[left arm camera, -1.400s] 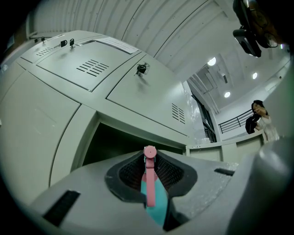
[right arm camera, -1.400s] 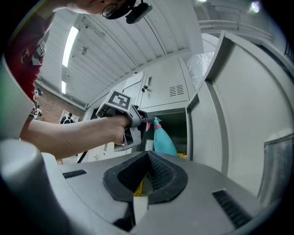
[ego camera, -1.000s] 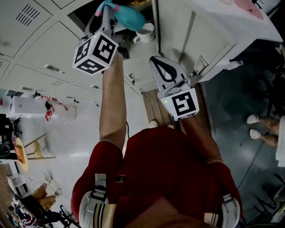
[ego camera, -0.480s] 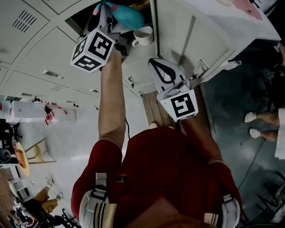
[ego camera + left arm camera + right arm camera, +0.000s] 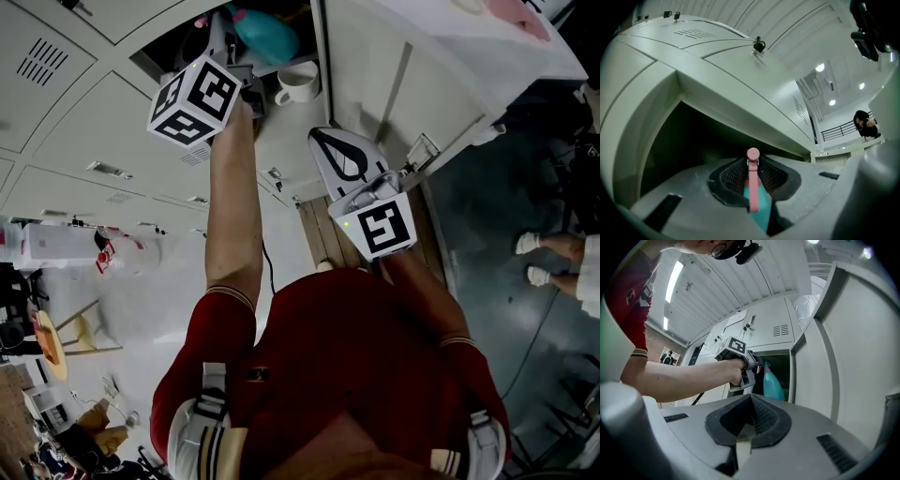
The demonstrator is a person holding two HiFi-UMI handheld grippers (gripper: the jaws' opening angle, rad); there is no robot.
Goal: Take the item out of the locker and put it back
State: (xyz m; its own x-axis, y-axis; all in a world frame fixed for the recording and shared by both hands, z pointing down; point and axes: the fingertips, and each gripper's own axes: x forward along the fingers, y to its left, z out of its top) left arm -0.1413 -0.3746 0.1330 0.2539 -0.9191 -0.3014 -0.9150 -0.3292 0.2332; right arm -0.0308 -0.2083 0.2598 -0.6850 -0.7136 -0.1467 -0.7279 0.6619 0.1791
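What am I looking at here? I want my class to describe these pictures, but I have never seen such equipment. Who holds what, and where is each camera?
No robot: a person in a red shirt holds a two-jaw gripper in each hand; the patterned cubes belong to them. One picture looks down from the person's head; the other two come from cameras riding on the grippers. The left gripper is shut on a teal spray bottle at the open locker, where a white mug stands. The right gripper is shut and empty.
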